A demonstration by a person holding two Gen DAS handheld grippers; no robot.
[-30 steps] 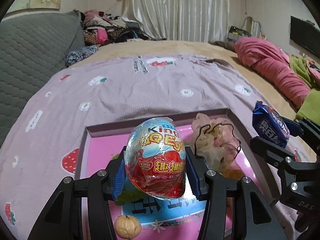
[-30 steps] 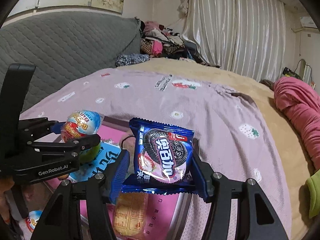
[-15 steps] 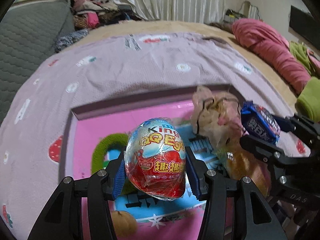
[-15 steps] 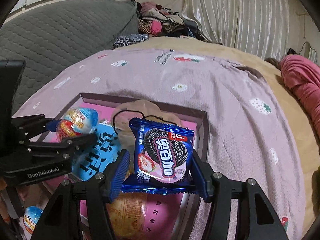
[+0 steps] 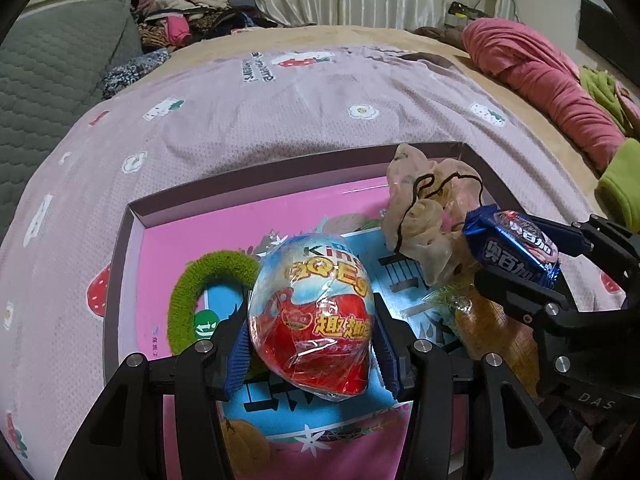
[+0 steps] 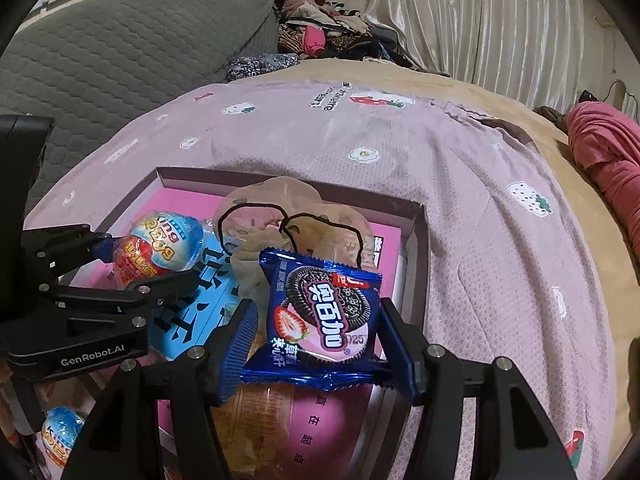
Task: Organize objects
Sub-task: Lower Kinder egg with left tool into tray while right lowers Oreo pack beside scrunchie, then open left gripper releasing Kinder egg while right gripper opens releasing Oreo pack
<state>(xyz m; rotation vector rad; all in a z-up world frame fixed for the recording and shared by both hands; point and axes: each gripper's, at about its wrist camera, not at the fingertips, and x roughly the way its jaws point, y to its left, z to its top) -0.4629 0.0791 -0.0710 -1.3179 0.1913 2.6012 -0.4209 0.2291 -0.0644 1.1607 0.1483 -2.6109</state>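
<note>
The left gripper [image 5: 312, 344] is clamping a foil-wrapped chocolate egg [image 5: 312, 316] between its blue pads, low in the centre of the left wrist view. The egg is standing upright, its pointed end toward the top of the frame, and is filling the gap between the fingers. Behind it, the shallow box [image 5: 256, 196] with a pink printed floor is lying on the lilac bedspread [image 5: 280, 112].

The right gripper [image 6: 320, 344] is clamping a blue cookie packet [image 6: 324, 316] by its two side edges, low centre of the right wrist view. The packet is standing upright with its printed face toward the camera, its lower seam hanging just below the pads.

Both held items are hanging above the box interior. In the box, a green fuzzy ring [image 5: 200, 288] is lying left of the egg, a crumpled beige drawstring bag [image 5: 428, 216] is sitting at the upper right, and an orange wrapped snack [image 5: 496, 340] is lying beneath the right gripper. A second egg [image 6: 60, 436] is showing at the lower left edge of the right wrist view
</note>
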